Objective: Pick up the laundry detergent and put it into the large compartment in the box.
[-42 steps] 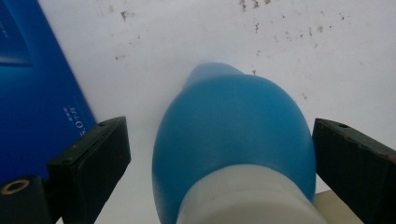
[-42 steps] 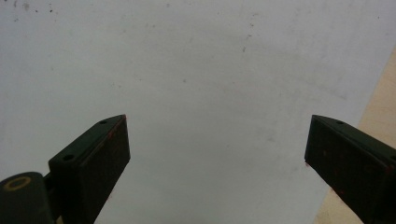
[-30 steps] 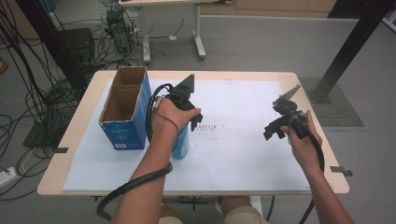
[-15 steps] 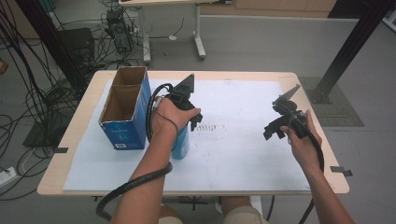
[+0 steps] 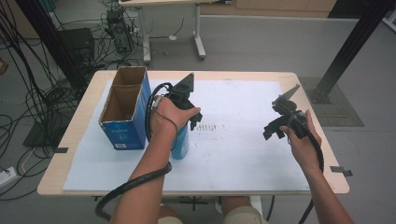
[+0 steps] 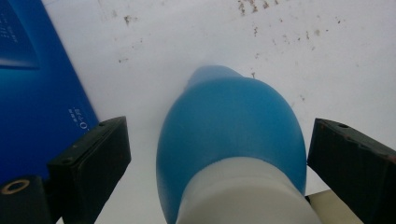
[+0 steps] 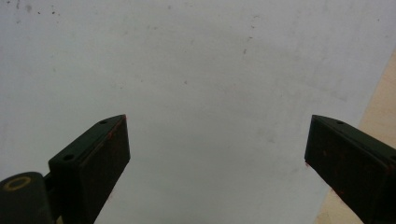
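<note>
A blue bottle (image 5: 181,141) with a white cap stands upright on the white sheet (image 5: 233,149), just right of a blue cardboard box (image 5: 122,133). My left gripper (image 5: 186,123) hangs straight over the bottle, pointing down. In the left gripper view the bottle (image 6: 229,126) rises between the two black jaws, which stand wide apart and clear of it, so the left gripper (image 6: 217,156) is open. My right gripper (image 5: 273,130) is held above the sheet's right side. Its jaws are spread with nothing between them (image 7: 217,156).
The open-topped blue box (image 6: 32,93) stands close to the bottle's left. Dark smudges (image 5: 208,127) mark the sheet's middle. The wooden table (image 5: 322,140) edge lies right of the sheet. Cables and a desk frame stand on the floor beyond the table.
</note>
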